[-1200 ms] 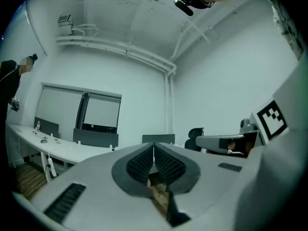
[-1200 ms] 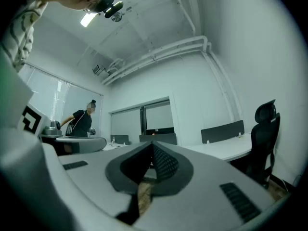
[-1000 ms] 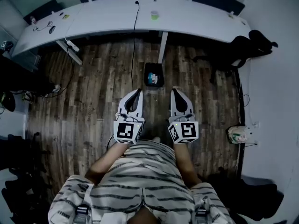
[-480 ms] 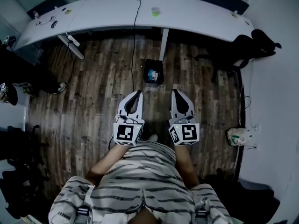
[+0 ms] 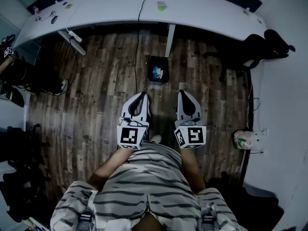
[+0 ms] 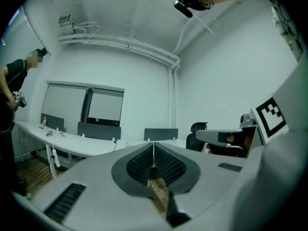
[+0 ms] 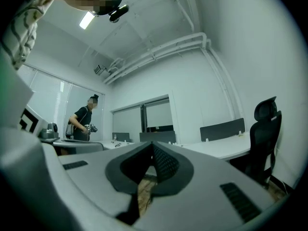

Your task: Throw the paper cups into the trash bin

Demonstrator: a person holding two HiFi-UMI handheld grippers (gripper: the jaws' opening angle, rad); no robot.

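Looking down in the head view, locate the trash bin on the wooden floor, near the leg of the white desk. It holds pale blue-white items that you cannot identify. The paper cup sits on the desk, well apart from both grippers. The left gripper and right gripper are clenched, jaws together on nothing, side by side in front of you. Only the head view shows bin and cup. The gripper views show instead a standing person, and the right gripper view an office chair. Compared with one second ago, bin and desk sit higher in the head view, and both grippers remain shut.
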